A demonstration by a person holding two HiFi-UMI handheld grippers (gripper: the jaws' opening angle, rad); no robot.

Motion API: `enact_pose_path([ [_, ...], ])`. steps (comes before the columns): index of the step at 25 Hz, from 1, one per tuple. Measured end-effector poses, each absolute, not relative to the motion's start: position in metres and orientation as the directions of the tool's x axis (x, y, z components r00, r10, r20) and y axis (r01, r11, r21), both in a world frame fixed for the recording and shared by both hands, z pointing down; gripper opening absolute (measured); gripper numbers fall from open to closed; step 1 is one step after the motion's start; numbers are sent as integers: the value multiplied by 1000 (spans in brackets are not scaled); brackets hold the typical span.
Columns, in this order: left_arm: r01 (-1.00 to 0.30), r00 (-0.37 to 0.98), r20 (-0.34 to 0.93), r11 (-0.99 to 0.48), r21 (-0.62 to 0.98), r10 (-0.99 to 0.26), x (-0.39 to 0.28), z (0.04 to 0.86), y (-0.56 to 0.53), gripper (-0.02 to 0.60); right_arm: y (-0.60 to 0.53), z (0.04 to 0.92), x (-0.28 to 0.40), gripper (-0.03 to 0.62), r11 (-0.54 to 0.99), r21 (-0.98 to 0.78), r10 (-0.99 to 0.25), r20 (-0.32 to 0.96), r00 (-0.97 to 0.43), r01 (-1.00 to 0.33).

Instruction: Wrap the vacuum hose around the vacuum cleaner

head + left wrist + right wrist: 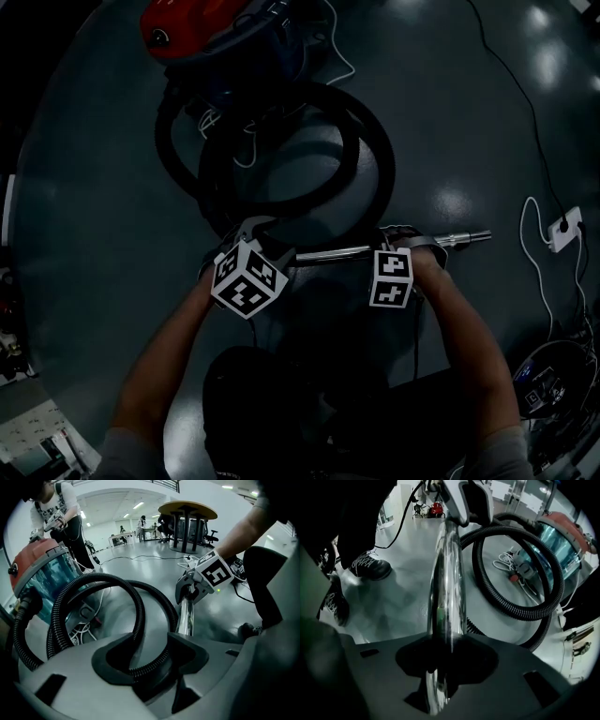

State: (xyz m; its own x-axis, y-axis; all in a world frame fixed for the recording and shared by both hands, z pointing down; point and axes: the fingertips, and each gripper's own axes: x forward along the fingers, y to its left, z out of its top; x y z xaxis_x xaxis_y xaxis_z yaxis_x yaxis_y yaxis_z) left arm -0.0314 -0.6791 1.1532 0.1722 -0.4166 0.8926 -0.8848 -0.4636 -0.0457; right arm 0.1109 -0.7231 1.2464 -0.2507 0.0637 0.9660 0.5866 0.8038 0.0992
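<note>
The grey floor (450,112) takes up most of the head view, and on it at the far edge stands the vacuum cleaner (202,28), with a red top and a see-through blue drum. Its black ribbed hose (370,159) lies in two loose, overlapping loops on the floor just in front of the body, not round it. By my reading the wrapping has hardly begun, and all the winding remains to be done.

The hose ends in a chrome tube (337,251) that lies across the floor nearest the person. The right gripper (443,667) is clamped on this tube, which runs straight up between its jaws. The left gripper (150,660) is closed on the hose where it nears the tube, with the ribbed length seated across its pads (a wide grip, since the hose is thick).

A tangle of white cord (246,141) lies inside the loops beside the cleaner's base and could snag as the hose is drawn in. A white socket block (565,228) with its lead sits well off to the right. In the room beyond are a round table (187,510) and another person (56,513) behind the cleaner.
</note>
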Motion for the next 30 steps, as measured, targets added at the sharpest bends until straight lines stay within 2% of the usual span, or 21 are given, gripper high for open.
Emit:
enact_pose_path([
  [10, -846, 141, 924, -529, -75, -357, -24, 1202, -695, 233, -730, 1275, 116, 129, 823, 37, 78, 981, -178, 566],
  [17, -850, 148, 934, -525, -48, -325, -23, 1216, -696, 227, -726, 1283, 120, 132, 834, -73, 159, 981, -111, 548],
  [25, -826, 149, 947, -563, -39, -284, -20, 1221, -688, 227, -719, 1282, 121, 187, 850, -213, 301, 947, -113, 482],
  [30, -808, 147, 951, -587, -43, -271, -14, 1214, -682, 227, -728, 1269, 123, 218, 875, -247, 337, 929, -156, 416],
])
